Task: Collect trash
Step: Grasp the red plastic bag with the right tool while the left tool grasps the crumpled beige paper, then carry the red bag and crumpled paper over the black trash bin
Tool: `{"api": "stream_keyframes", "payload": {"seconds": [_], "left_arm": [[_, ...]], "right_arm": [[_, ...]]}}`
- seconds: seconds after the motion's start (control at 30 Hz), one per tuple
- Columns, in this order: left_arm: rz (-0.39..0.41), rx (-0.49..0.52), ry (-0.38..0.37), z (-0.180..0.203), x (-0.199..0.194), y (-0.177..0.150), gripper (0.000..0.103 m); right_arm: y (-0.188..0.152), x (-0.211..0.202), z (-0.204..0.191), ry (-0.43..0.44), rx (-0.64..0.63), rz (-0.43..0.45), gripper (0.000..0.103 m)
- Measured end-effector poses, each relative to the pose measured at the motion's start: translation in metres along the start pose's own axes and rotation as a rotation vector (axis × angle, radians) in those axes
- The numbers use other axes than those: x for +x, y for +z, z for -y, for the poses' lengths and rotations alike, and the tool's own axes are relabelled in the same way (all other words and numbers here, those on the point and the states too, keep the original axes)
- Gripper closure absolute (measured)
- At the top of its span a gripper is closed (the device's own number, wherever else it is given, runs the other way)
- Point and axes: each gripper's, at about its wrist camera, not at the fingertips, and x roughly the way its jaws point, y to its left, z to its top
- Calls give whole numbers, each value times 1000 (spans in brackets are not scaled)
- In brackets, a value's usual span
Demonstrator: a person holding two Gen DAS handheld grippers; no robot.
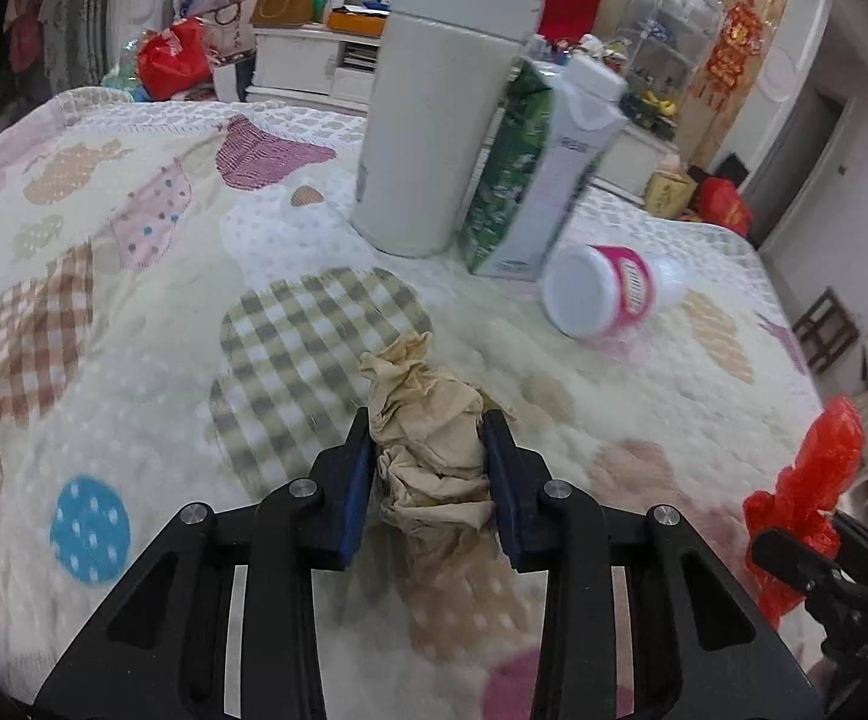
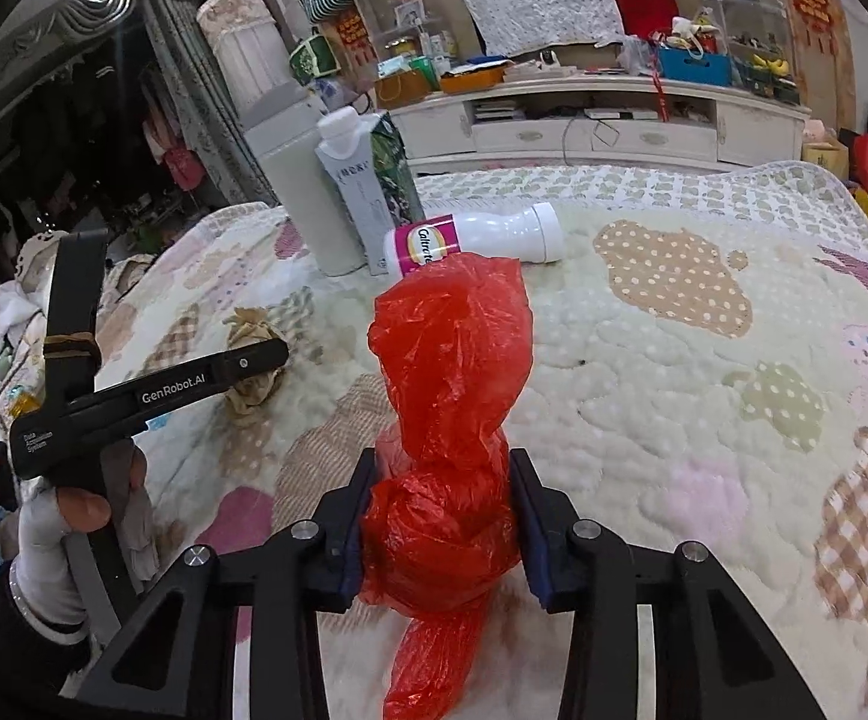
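Lettering on the white bottle [image 2: 476,234] lying on the bed [image 2: 674,360] reads "Caltrate"; the left gripper [image 1: 428,468] bears "GenRobot.AI". Its fingers [image 1: 357,480] pinch a crumpled beige paper wad [image 1: 428,450]. The right gripper [image 2: 443,510] pinches a knotted red plastic bag [image 2: 452,372] above the bed.

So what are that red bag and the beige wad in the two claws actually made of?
The red bag looks like thin glossy plastic film: it is translucent, with shiny creases. The beige wad looks like matte crumpled paper, maybe tissue or a napkin: soft, dull folds with no shine.
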Motion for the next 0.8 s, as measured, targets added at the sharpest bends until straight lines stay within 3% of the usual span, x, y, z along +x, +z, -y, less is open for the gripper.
{"api": "stream_keyframes", "payload": {"seconds": [0.33, 0.8], "left_arm": [[10, 101, -123, 58, -53, -41, 71], [-44, 275, -249, 171, -76, -102, 71]], "right_arm": [[-32, -56, 13, 9, 35, 18, 63], [-97, -155, 63, -103, 138, 85, 63]]}}
